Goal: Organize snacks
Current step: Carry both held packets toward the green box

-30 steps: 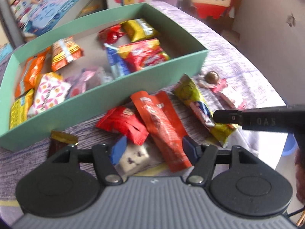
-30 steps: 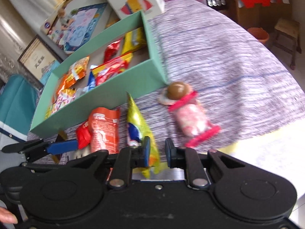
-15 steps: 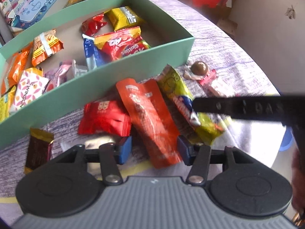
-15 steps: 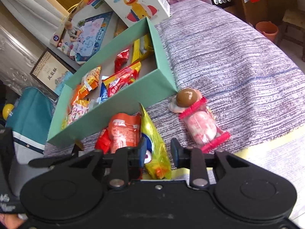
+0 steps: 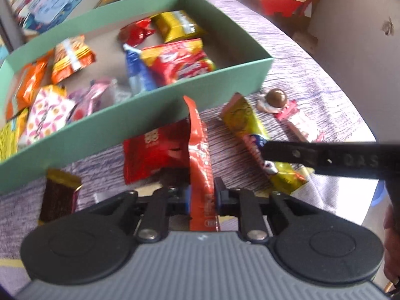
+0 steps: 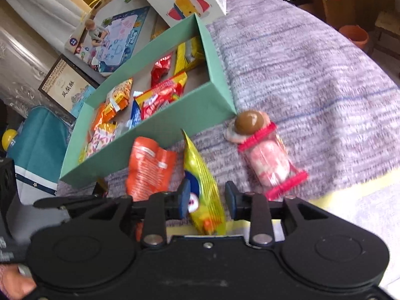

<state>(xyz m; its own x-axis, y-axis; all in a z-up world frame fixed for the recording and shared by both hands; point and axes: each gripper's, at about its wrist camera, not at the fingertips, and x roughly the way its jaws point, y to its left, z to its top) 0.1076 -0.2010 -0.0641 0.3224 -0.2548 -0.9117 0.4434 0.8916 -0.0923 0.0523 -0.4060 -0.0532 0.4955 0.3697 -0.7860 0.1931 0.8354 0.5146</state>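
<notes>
From the left wrist camera I see my left claw (image 5: pixel 202 196) clamped on the long orange packet (image 5: pixel 200 150); its jaws have just closed in, and the packet now stands on edge between the pads, rising toward the green box (image 5: pixel 140 125). Just left of it a red packet (image 5: pixel 152 150) lies flat on the purple-covered surface (image 5: pixel 312 75), with a brown bar (image 5: pixel 58 195) farther left. To the right lies the yellow packet (image 5: pixel 250 135), partly crossed by the right claw's black finger (image 5: pixel 325 158). A brown ball candy (image 5: pixel 275 98) sits near the box corner.

From the right wrist camera my right claw (image 6: pixel 206 198) stands narrowly parted, its jaws having just been opening. The yellow packet (image 6: pixel 203 187) lies between the pads, which do not press on it. Right of it lies a pink candy packet (image 6: pixel 271 165), with the ball candy (image 6: pixel 250 122) touching its far end. The box (image 6: pixel 175 122) holds several snacks already.
</notes>
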